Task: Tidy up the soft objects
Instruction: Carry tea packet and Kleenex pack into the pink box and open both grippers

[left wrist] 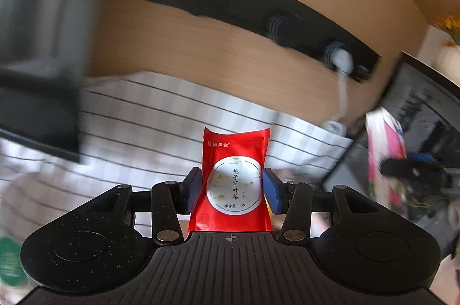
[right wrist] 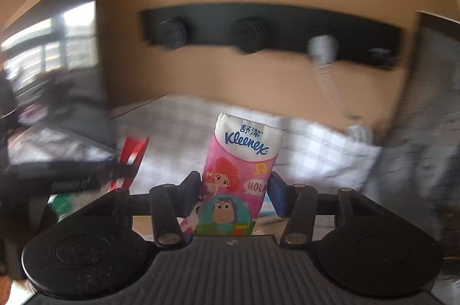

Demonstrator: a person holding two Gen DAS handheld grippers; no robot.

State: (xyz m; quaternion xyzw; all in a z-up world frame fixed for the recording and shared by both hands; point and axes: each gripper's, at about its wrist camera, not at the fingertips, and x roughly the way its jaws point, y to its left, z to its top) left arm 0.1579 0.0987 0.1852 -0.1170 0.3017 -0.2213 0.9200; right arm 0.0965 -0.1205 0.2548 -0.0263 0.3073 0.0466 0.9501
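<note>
We count one red tea sachet point(left wrist: 234, 178), one pink Kleenex tissue pack point(right wrist: 240, 175), two grippers, left point(left wrist: 233, 190) and right point(right wrist: 234, 194), one black power strip point(right wrist: 270, 34) with one white plug point(right wrist: 322, 47) in it, and one striped cloth point(left wrist: 172, 115); anything else is too blurred for us to count

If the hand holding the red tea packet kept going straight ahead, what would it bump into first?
Probably the striped cloth lying ahead of the left gripper and its red tea packet, with the wooden wall behind it. The picture is blurred, so depth is unclear.
</note>
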